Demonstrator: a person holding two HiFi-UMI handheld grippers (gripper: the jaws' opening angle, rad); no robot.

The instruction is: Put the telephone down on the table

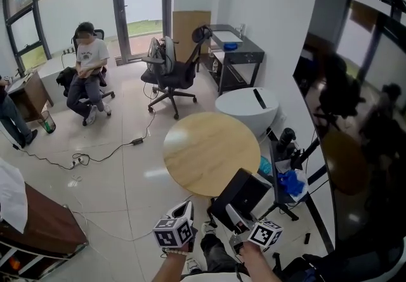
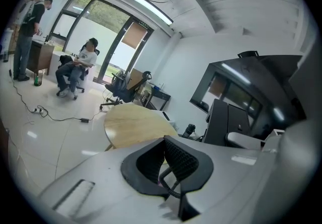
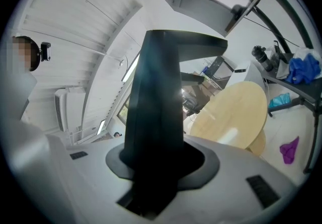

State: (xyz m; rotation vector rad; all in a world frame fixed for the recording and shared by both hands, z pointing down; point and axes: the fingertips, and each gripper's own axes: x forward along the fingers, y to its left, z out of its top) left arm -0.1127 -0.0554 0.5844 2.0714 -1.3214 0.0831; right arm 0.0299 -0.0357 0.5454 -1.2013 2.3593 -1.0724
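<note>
The telephone (image 1: 240, 194) is a flat black slab, and my right gripper (image 1: 236, 216) is shut on its near end, holding it in the air just short of the near rim of the round wooden table (image 1: 212, 151). In the right gripper view the telephone (image 3: 158, 102) stands straight up out of the jaws, with the table (image 3: 236, 117) beyond it. My left gripper (image 1: 188, 206) hangs beside it to the left, over the floor. Its textured pads (image 2: 176, 160) meet; a thin coiled cord (image 2: 171, 183) shows under them, and I cannot tell whether it is pinched.
Behind the wooden table stands a white round table (image 1: 236, 109) with a black remote. A large dark screen (image 1: 355, 116) and a stand with a blue cloth (image 1: 292, 182) line the right side. An office chair (image 1: 171, 75), a seated person (image 1: 89, 65) and floor cables (image 1: 136, 141) lie further back.
</note>
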